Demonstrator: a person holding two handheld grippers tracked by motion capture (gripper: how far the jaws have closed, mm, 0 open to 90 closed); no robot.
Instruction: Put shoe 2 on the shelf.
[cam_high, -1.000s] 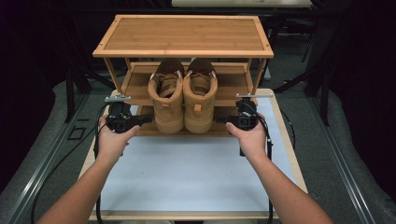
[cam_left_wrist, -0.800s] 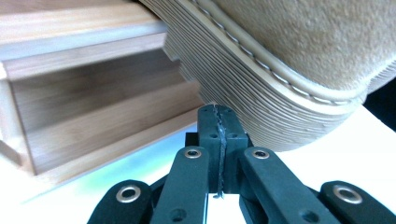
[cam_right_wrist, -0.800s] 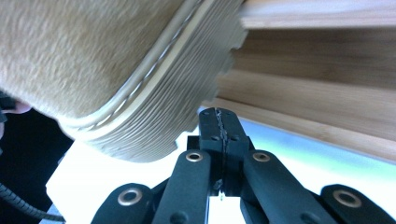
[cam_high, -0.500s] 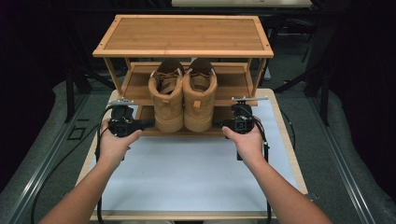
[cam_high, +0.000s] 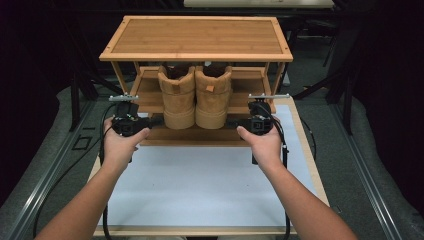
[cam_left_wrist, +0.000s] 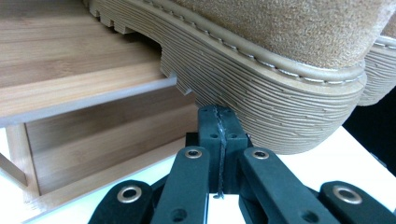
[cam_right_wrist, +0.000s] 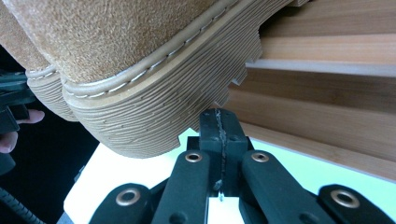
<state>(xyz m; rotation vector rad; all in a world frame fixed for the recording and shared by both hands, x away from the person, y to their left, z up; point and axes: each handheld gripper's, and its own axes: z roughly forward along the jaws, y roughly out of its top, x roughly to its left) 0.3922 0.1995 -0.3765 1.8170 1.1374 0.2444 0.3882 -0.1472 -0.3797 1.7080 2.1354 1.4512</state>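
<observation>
Left gripper (cam_high: 156, 121) and right gripper (cam_high: 231, 123) closed, flanking boots (cam_high: 196, 97) on rack (cam_high: 196, 37)

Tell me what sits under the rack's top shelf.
Two tan boots stand side by side on the lower shelf, heels jutting toward the person. The top shelf covers their toes and the shelf's back.

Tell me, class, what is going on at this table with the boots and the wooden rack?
A person holds a gripper in each hand at the two outer sides of a pair of tan boots. The boots sit heels-out on the rack's lower shelf, heels overhanging its front edge. The left gripper and the right gripper each have their jaws shut with nothing between them, tips right under a boot's ribbed sole near the heel. The rack stands at the far end of a white table.
</observation>
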